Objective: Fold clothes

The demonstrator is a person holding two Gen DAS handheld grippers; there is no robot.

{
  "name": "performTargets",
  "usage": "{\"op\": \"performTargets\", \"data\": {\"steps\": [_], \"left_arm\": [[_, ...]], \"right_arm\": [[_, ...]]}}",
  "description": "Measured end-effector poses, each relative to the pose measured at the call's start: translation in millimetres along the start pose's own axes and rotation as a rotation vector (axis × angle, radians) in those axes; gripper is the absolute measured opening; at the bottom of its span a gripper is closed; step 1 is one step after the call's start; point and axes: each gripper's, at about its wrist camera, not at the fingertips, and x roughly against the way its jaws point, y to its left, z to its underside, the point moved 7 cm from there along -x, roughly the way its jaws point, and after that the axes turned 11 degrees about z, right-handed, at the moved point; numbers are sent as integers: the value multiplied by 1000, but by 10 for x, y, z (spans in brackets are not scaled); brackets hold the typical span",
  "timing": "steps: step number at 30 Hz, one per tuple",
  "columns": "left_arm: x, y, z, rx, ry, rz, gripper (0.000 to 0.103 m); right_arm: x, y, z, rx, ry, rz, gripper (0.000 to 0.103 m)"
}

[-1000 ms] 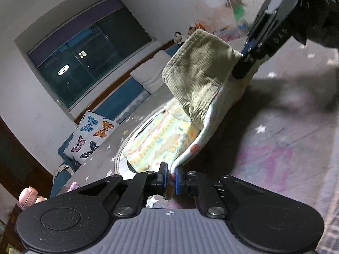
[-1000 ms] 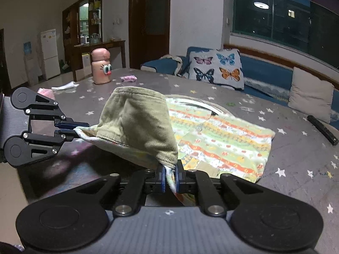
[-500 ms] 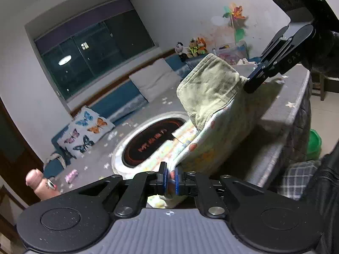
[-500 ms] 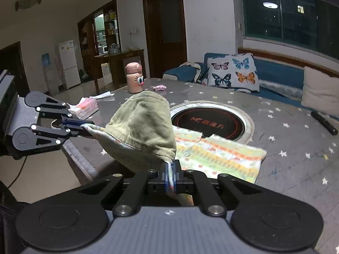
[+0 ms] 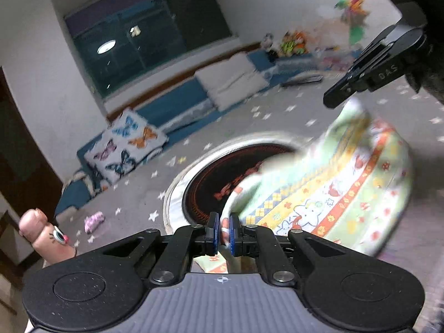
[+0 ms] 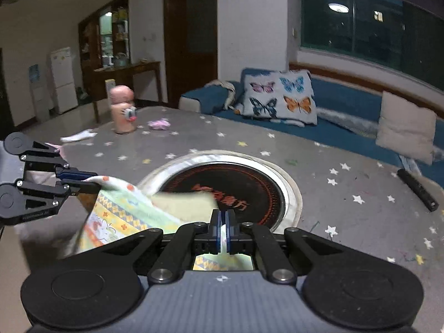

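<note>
Both grippers are pinching the same printed cloth (image 5: 327, 194) by one edge: the left gripper (image 5: 222, 231) is clamping one corner, the right gripper (image 6: 222, 229) is clamping the other, with fabric showing between each pair of pads. The cloth is hanging between them, blurred, over the near part of the table (image 6: 319, 149) beside the round inset (image 6: 236, 191). Its held edge is running gripper to gripper; neither is nearer. The fold probably depends on laying that edge down square.

Star-patterned table (image 6: 319, 194) with pink bottle (image 6: 122, 111)
</note>
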Motion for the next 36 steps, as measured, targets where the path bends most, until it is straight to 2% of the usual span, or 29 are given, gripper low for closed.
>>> {"op": "performTargets", "data": {"steps": [4,7,8,9,10,13,15,16,19,20,21,23,26,28,30,33,36], "left_arm": [[-357,91,171,57,74,28,8],[-375,77,231,47,86,34,9],[-361,63,236,41,86,34,9],[-354,58,231,35,86,33,9],[-351,59,226,30,87,32,9],[-340,62,213,23,87,31,10],[-334,63,208,18,86,30,10],[-330,64,206,15,85,29,9],[-321,67,198,8,84,27,9],[-302,68,181,6,79,25,9],[-278,69,159,4,73,23,9],[-215,90,90,13,53,21,9],[-139,146,-60,2,10,-5,9],[-210,184,-91,-6,18,-43,11],[-389,204,-35,3,55,-47,12],[-619,191,93,27,112,-42,18],[-666,148,162,9,121,-56,20]], "right_arm": [[-436,-35,104,-45,75,8,4],[-597,-47,247,-48,129,-8,10],[-625,-31,282,-34,139,-15,15],[-652,-17,314,-22,148,-19,25],[-676,1,337,-13,154,-26,29],[-733,83,345,-10,154,-77,32],[-794,161,357,0,161,-108,39],[-829,198,371,11,167,-115,39],[-892,270,423,40,177,-117,35],[-891,282,433,43,175,-116,21],[-891,295,444,46,173,-115,3],[-827,282,411,52,146,-90,3],[-679,249,292,52,61,-32,2],[-659,205,237,50,11,43,1],[-663,163,202,41,-23,105,1],[-882,131,312,-13,51,95,4],[-941,121,365,-38,85,72,9]]}}
